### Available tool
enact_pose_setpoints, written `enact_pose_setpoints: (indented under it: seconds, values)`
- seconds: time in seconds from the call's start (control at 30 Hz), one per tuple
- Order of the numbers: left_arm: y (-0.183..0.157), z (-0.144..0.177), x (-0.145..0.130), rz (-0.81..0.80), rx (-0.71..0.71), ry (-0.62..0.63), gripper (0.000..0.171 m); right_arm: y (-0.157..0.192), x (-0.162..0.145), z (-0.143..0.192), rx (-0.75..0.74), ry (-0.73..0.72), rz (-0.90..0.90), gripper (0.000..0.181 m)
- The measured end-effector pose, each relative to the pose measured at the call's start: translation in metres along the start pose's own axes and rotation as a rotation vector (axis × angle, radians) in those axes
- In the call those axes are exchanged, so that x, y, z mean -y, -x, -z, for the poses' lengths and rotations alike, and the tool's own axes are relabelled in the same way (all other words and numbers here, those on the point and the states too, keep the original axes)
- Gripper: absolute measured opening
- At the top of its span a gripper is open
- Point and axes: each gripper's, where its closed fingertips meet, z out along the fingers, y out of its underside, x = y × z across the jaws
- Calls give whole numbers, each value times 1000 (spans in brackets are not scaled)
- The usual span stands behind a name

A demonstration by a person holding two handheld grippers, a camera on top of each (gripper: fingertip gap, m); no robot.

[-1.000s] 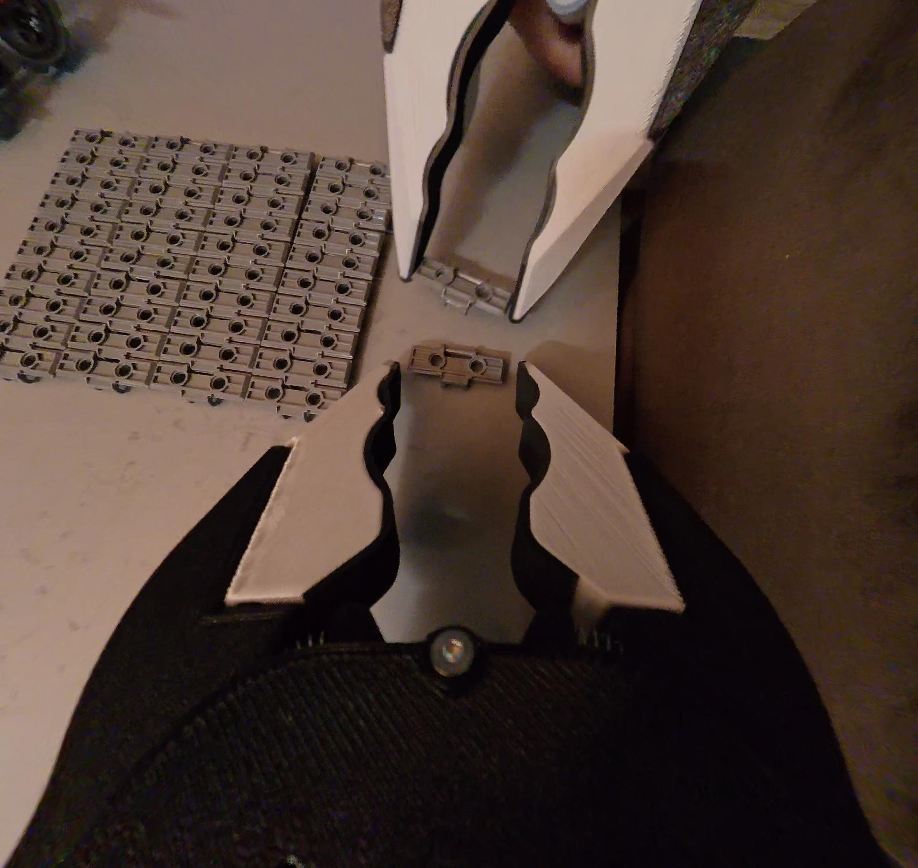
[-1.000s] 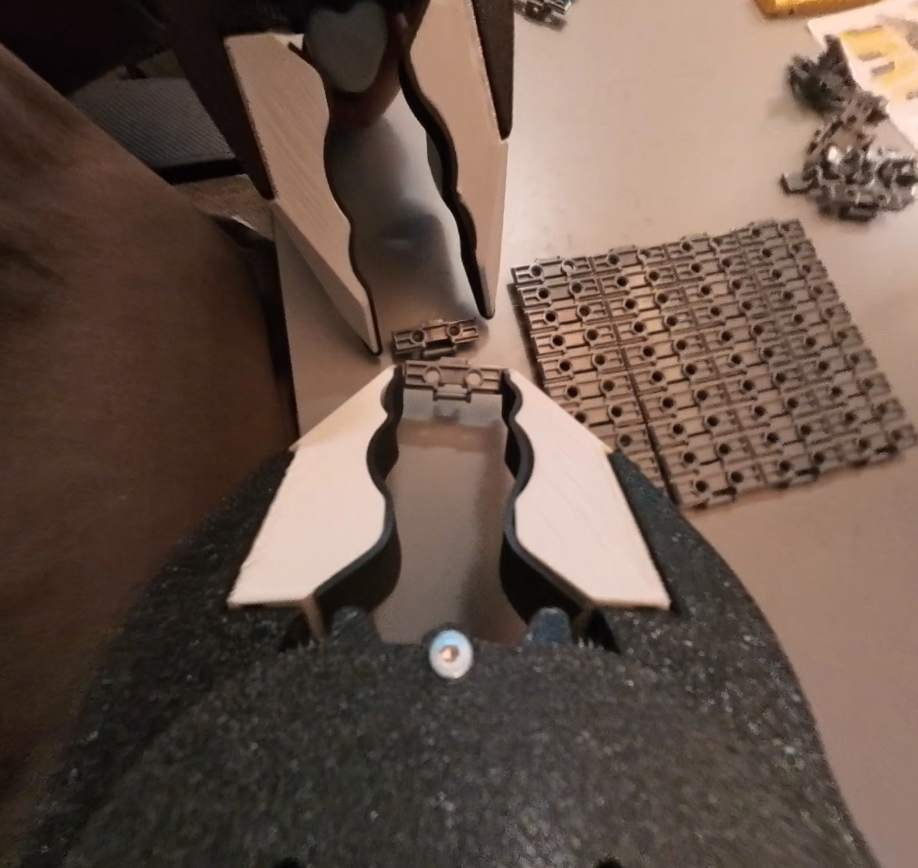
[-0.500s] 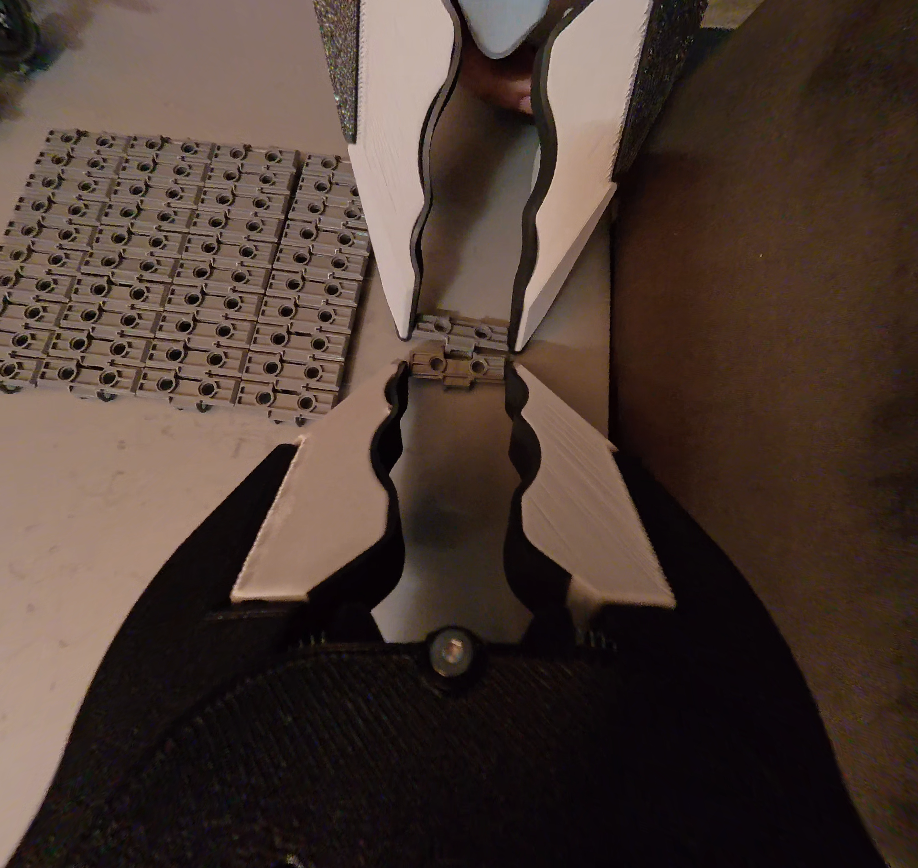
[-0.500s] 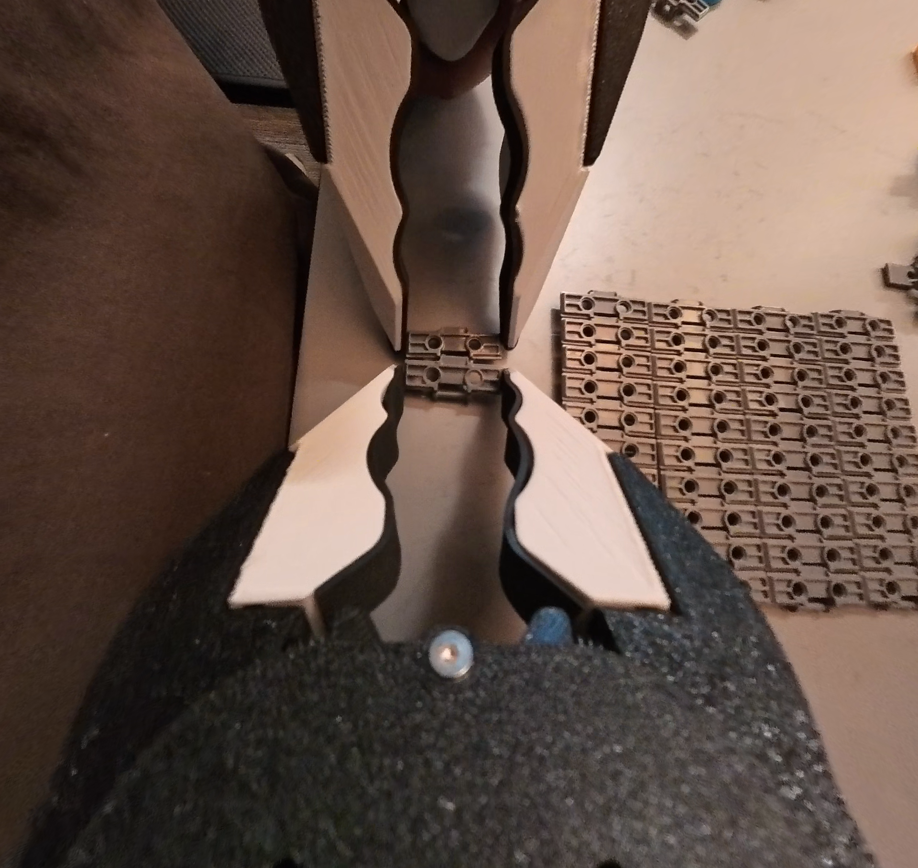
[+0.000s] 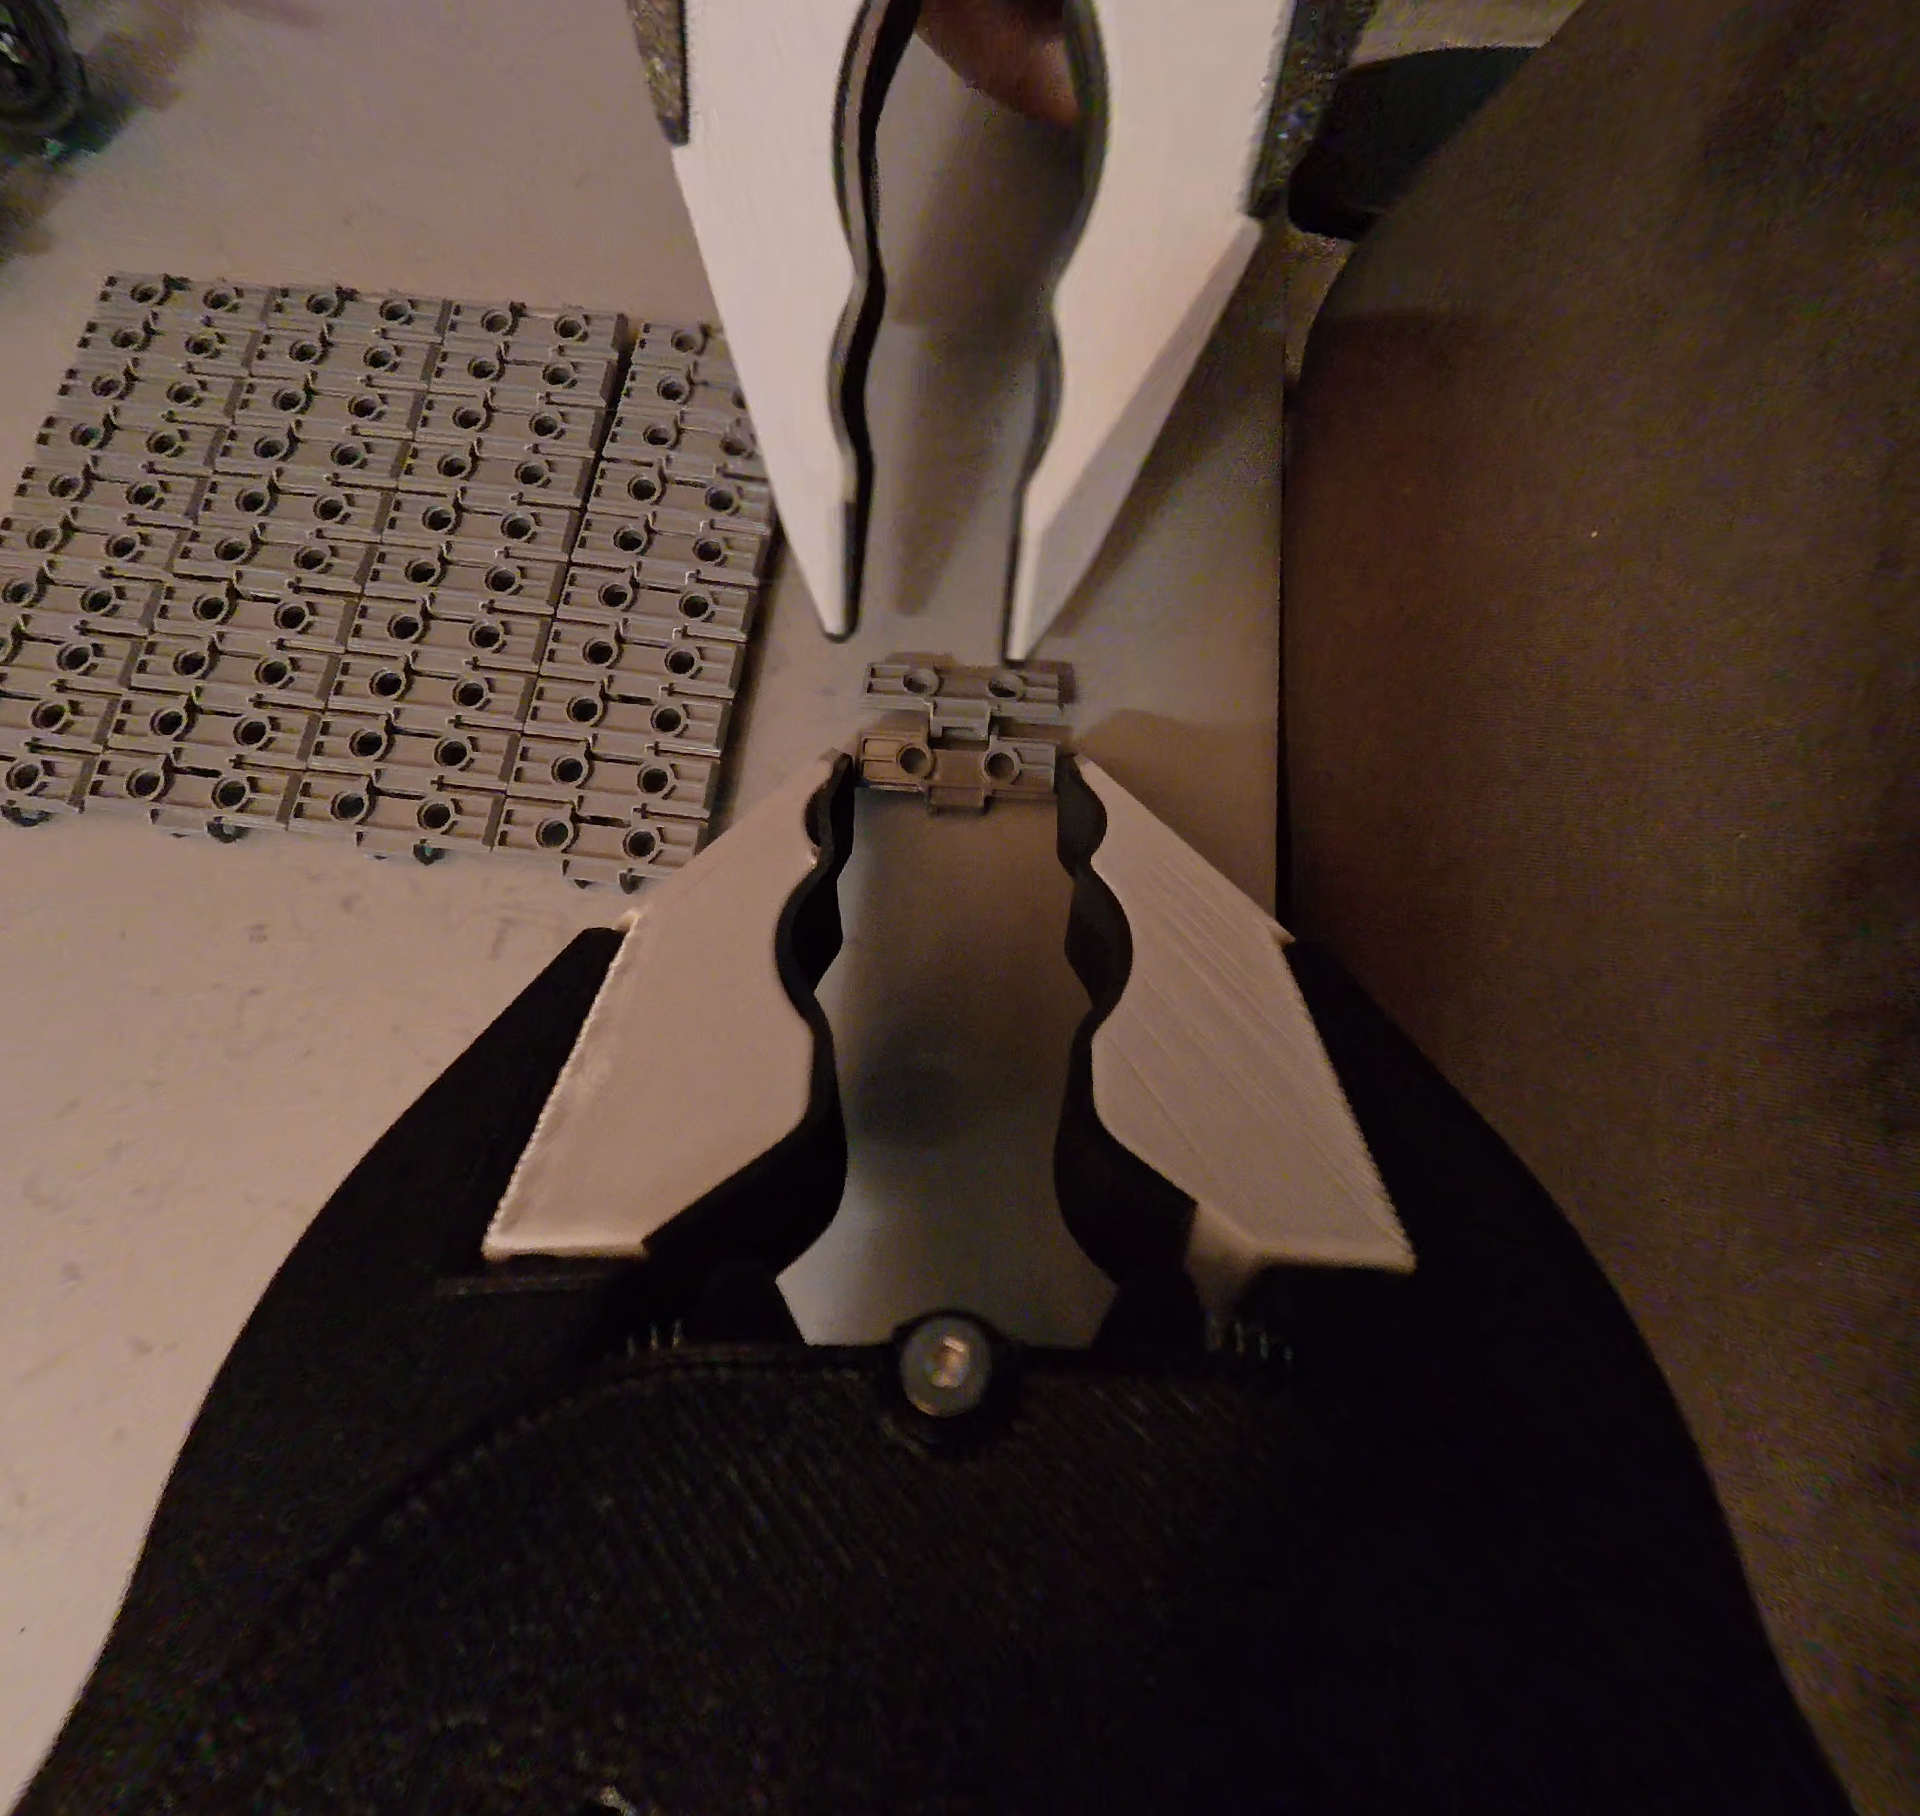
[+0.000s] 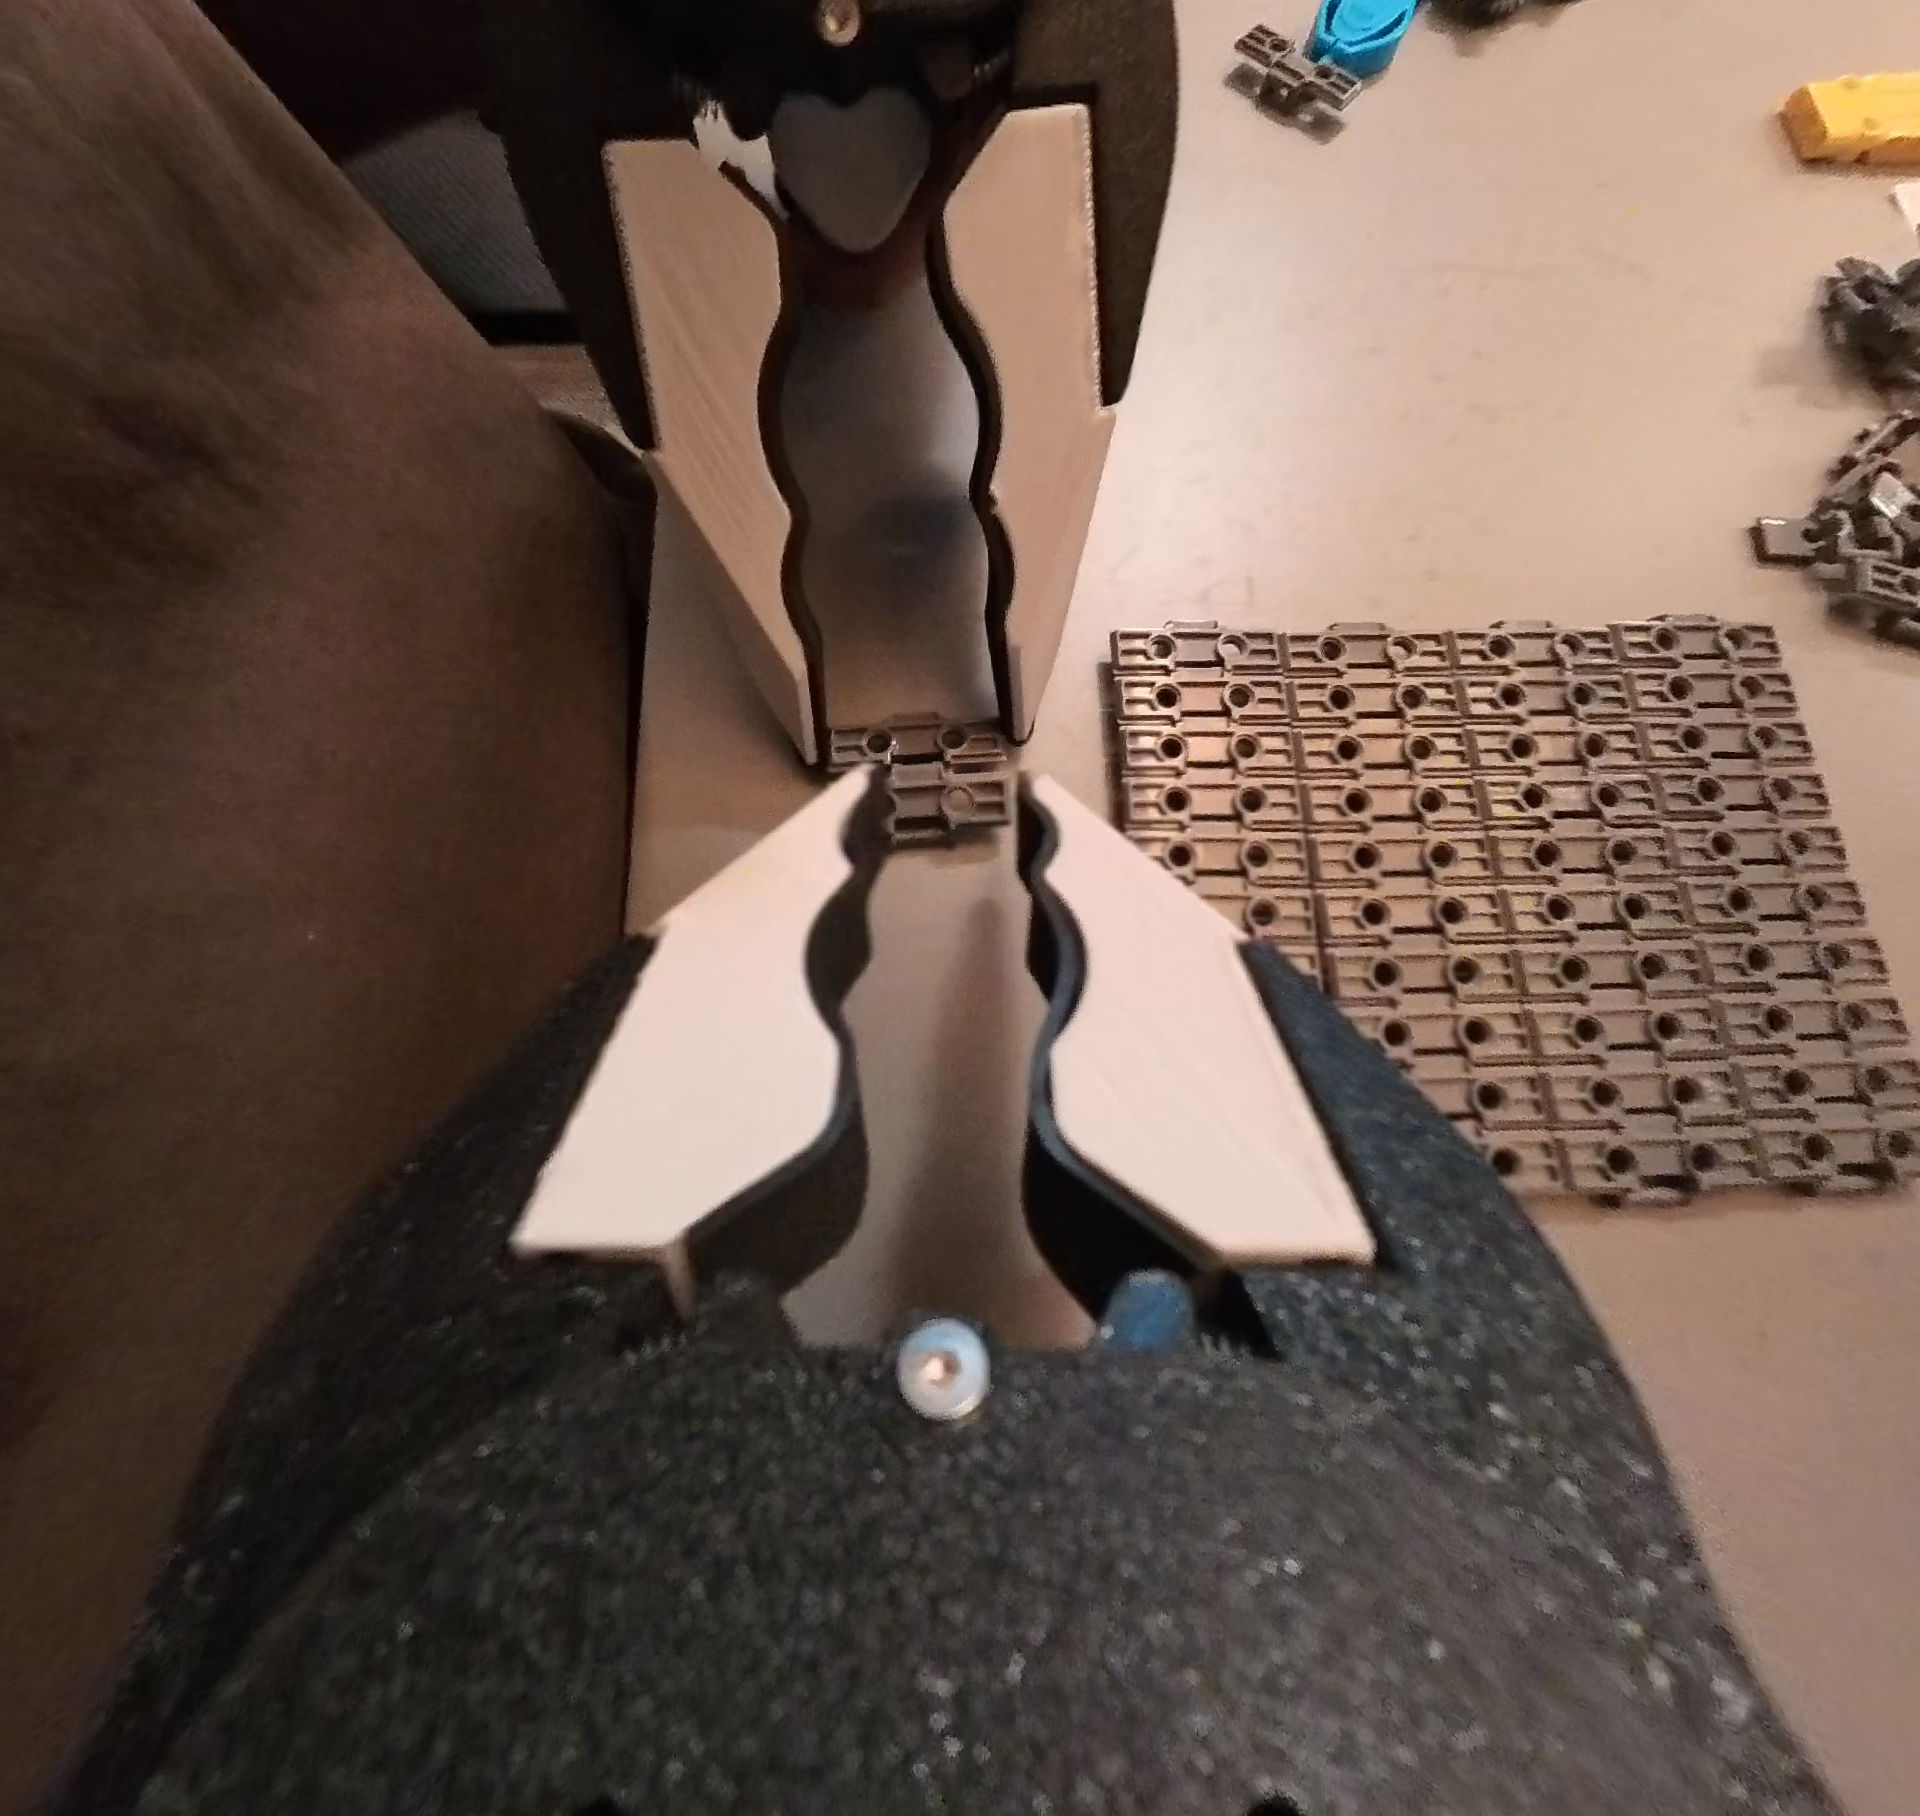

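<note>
My left gripper (image 5: 958, 781) is shut on a small grey track link (image 5: 914, 760) held across its fingertips, just above the table. A second grey link (image 5: 966, 691) sits against its far edge, and the two seem hooked together. My right gripper (image 6: 948, 787) faces the left one tip to tip. Its jaws stand a little apart around the second link (image 6: 951, 810) without gripping it. In the left wrist view the right gripper's tips (image 5: 928, 636) hover just behind that link. The left gripper (image 6: 914, 740) also shows in the right wrist view.
A flat mat of joined grey links (image 5: 364, 571) lies on the beige table (image 5: 208, 1091), also in the right wrist view (image 6: 1507, 914). Brown fabric (image 5: 1610, 831) borders the table edge. Farther off lie a blue part (image 6: 1361, 5), a yellow brick (image 6: 1860, 119) and heaps of dark links (image 6: 1860, 540). Left and right tips are no more than a few centimetres apart. From either gripper's tips it is about 30 centimetres to the yellow brick (image 6: 1860, 119).
The two grippers came together and the two links met. The right gripper's jaws have since narrowed and drawn back off its link, which stays against the left one's link.
</note>
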Motion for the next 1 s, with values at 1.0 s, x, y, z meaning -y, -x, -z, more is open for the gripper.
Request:
enact_pose_setpoints:
  seconds: [1.0]
  values:
    - [-1, -2, 2, -30, 5, -4, 37, 9, -10, -13, 153, 265, -201, 0]
